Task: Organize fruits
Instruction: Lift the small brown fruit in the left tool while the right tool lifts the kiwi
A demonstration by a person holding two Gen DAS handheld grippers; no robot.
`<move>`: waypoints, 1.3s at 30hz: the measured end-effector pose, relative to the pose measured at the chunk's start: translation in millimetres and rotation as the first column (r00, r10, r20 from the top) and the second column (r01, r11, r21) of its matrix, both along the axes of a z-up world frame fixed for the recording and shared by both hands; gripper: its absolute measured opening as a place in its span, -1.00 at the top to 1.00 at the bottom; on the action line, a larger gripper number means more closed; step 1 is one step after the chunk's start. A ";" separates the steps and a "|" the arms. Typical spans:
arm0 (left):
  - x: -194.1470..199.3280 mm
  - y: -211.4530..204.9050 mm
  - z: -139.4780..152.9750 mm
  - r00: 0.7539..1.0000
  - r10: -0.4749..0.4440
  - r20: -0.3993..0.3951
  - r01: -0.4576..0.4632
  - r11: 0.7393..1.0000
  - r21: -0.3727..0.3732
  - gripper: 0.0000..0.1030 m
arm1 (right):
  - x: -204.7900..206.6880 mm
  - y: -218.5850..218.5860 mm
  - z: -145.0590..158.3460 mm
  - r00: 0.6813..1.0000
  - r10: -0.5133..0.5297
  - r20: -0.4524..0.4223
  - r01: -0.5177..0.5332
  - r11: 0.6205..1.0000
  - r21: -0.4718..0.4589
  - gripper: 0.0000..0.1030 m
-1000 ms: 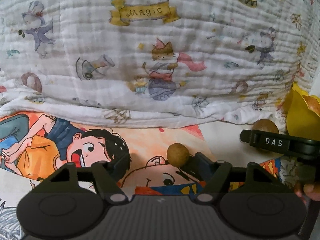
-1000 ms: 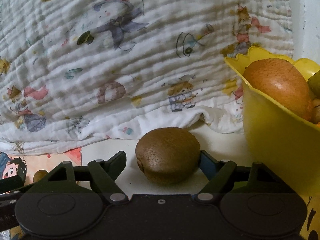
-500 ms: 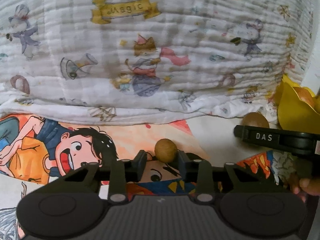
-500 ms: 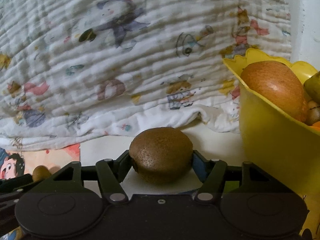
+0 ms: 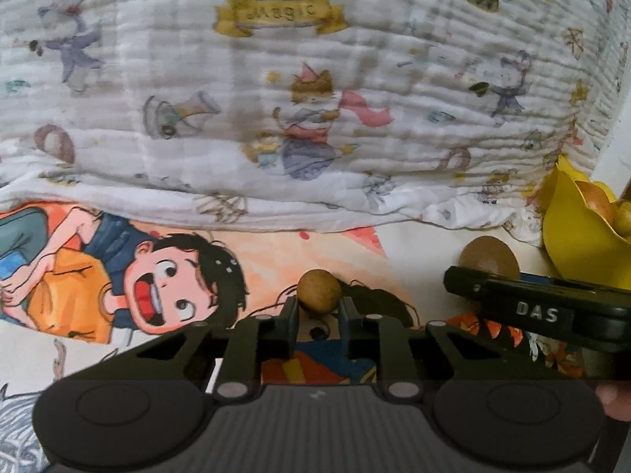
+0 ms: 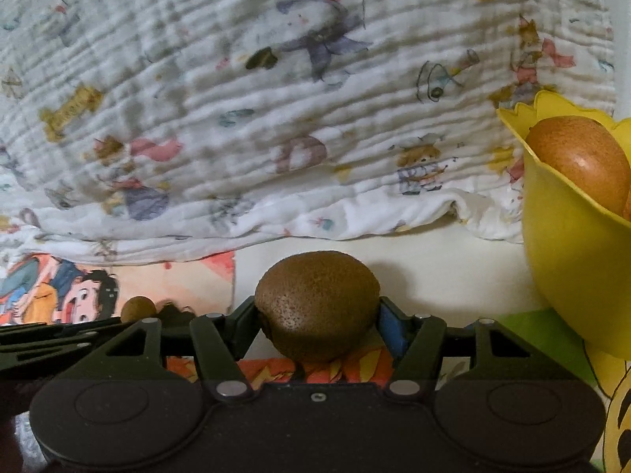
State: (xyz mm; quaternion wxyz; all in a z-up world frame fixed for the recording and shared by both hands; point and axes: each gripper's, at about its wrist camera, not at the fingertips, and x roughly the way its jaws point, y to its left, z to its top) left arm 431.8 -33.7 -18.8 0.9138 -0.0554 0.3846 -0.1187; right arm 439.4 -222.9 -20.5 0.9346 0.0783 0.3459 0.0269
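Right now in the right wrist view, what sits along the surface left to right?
Small round brown fruit held by the left tongs → kiwi clamped in the right tongs → yellow bowl holding a large brown fruit.

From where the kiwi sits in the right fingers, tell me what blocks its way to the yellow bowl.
Nothing visible does. The right gripper is shut on the kiwi, and only bare white surface lies between it and the yellow bowl to the right. A brown fruit already fills part of the bowl, so room inside is partly hidden.
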 end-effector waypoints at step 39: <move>-10.4 -1.1 -7.3 0.994 -0.099 0.042 0.102 0.994 -0.051 0.33 | -26.5 10.6 0.3 0.992 0.122 -0.010 -0.123 0.992 -0.042 -0.24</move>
